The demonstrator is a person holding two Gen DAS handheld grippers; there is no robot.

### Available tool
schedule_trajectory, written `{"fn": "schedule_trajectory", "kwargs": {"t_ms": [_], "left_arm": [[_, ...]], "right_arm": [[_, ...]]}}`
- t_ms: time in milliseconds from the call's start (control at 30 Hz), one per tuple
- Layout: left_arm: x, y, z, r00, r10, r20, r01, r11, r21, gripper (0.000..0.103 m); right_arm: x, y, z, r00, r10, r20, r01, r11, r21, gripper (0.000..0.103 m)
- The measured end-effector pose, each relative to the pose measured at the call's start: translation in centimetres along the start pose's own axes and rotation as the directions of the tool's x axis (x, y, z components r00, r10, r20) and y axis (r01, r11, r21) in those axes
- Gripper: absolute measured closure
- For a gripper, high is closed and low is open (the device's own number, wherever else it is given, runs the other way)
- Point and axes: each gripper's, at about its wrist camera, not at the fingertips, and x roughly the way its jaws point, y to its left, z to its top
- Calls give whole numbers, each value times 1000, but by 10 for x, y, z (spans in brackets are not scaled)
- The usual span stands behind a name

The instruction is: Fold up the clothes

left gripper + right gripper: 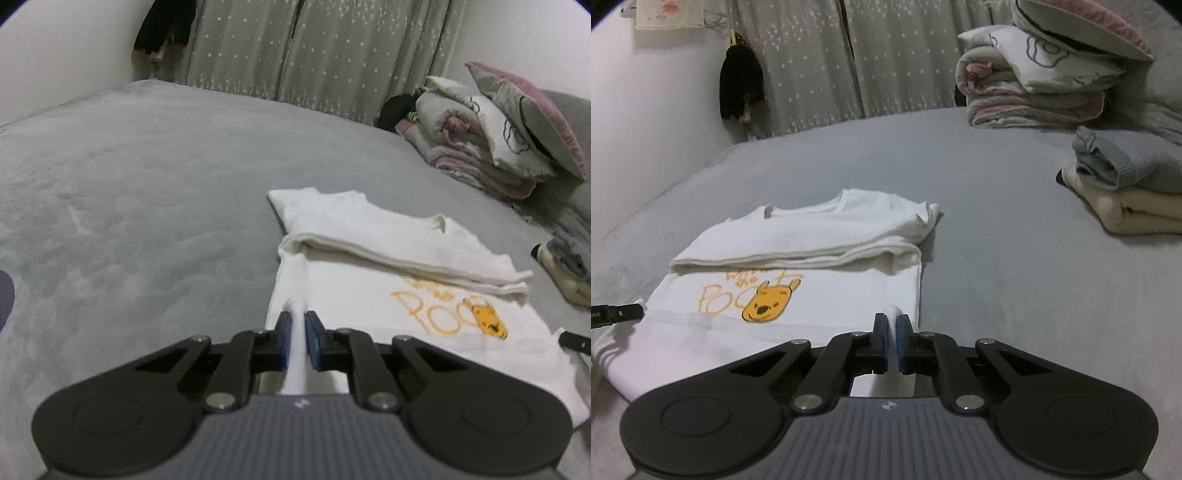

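A: Where does the white T-shirt [369, 306] lie?

B: On the grey bed [129, 206], spread flat, its far part folded back over itself so that a thick folded edge runs across just above the orange print [764, 295]. The print shows a yellow bear face with orange lettering.

A: State of the left hand-held gripper [295, 332]?

B: Its blue pads [283, 339] are nearly closed on a pinched ridge of white cloth at the shirt's near corner, on the side away from the bear face. The fabric rises between the two fingers and runs back toward the gripper body.

A: And the right hand-held gripper [892, 338]?

B: Likewise nearly closed, pinching a fold of the shirt at the opposite near corner, beside the shirt's side edge. A small white tuft stands up between its blue pads [881, 339].

A: What else lies relative to the shirt?

B: Beyond the shirt, at the head of the bed, a stack of bedding [1034, 92] carries a pillow with a pink edge [543, 122]. Nearer, to the shirt's right side, sits a pile of folded clothes [1134, 184], grey on cream. Behind the bed hangs a star-patterned curtain [812, 62]; a dark garment [740, 88] hangs on the wall beside it.
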Motion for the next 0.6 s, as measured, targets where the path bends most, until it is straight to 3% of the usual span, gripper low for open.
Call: {"fn": "schedule_trajectory", "kwargs": {"t_ms": [233, 433, 600], "left_arm": [[1, -13, 15, 997, -2, 82, 2, 1000, 2, 93], [7, -17, 33, 987, 46, 157, -44, 999, -21, 93], [28, -11, 34, 983, 85, 162, -73, 994, -76, 93]], "right_arm": [[-8, 8, 9, 995, -18, 97, 21, 999, -27, 96], [-6, 11, 25, 983, -63, 170, 72, 996, -48, 96], [14, 12, 33, 975, -94, 202, 108, 992, -62, 96]]}}
